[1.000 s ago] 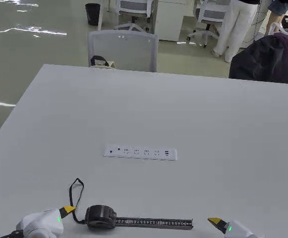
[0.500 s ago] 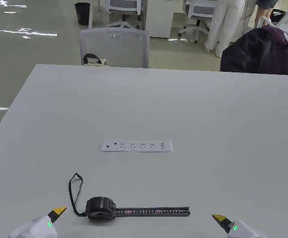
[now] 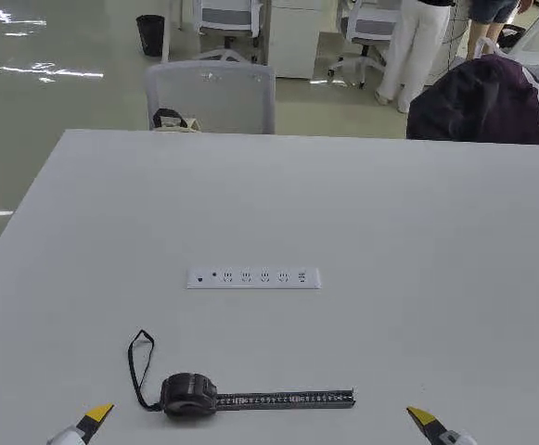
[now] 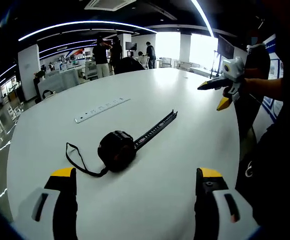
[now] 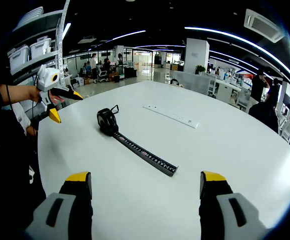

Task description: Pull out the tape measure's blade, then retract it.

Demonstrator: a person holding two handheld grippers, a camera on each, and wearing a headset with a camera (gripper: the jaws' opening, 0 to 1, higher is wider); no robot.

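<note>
The black round tape measure [image 3: 189, 394] lies at 6 o'clock on the white worktop [image 3: 343, 213], blade [image 3: 286, 400] drawn out toward 3 o'clock. The left gripper [image 4: 136, 174] and right gripper [image 5: 146, 176] flank it, seemingly clear, jaws apart.

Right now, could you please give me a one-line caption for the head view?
Tape measure on a white table, blade pulled out, left gripper and right gripper open at either end.

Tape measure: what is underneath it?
The white table; the case and its pulled-out blade lie flat on it. The tabletop directly beneath them is covered.
</note>
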